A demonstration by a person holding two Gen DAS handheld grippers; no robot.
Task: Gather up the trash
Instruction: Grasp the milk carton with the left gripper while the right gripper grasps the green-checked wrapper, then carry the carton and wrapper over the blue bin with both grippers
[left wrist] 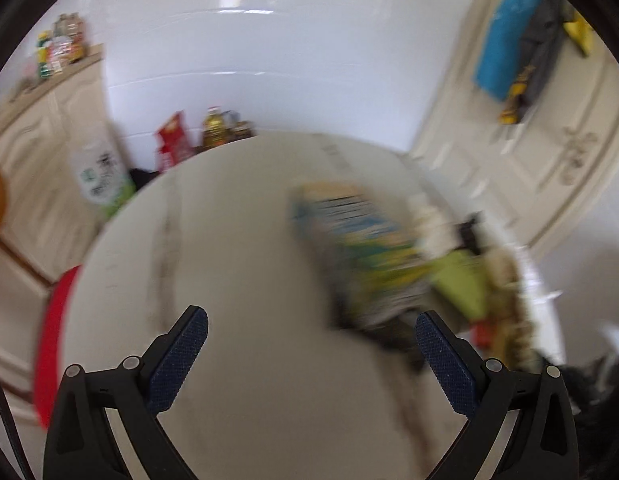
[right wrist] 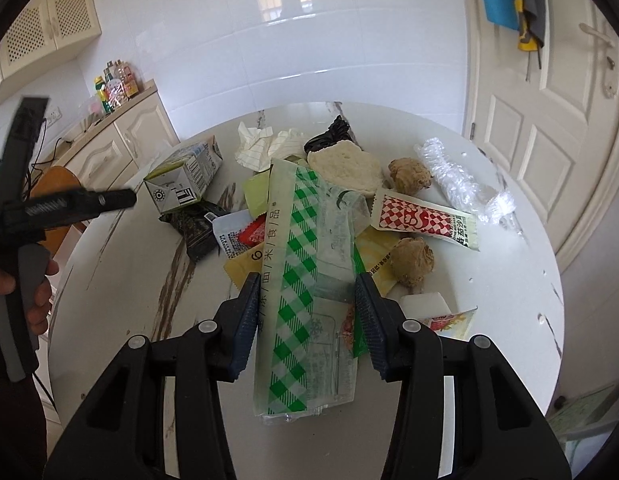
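Note:
A pile of trash lies on a round white marble table (right wrist: 489,288). In the right wrist view my right gripper (right wrist: 307,300) is open, its fingers on either side of a clear green-checked plastic wrapper (right wrist: 305,292). Around the wrapper lie a milk carton (right wrist: 185,180), a red-checked ketchup sachet (right wrist: 425,220), a bread slice (right wrist: 345,170), crumpled lined paper (right wrist: 265,146) and two brown lumps (right wrist: 411,260). The left wrist view is blurred: my left gripper (left wrist: 311,344) is open and empty above bare table, left of the carton (left wrist: 357,232). The left tool (right wrist: 25,216) shows at the far left.
A crushed clear plastic bottle (right wrist: 457,180) lies at the table's right. A cream cabinet (right wrist: 121,136) with bottles on top stands at the back left. A white door (right wrist: 549,120) is at the right. A red stool (left wrist: 53,344) sits beside the table's left edge.

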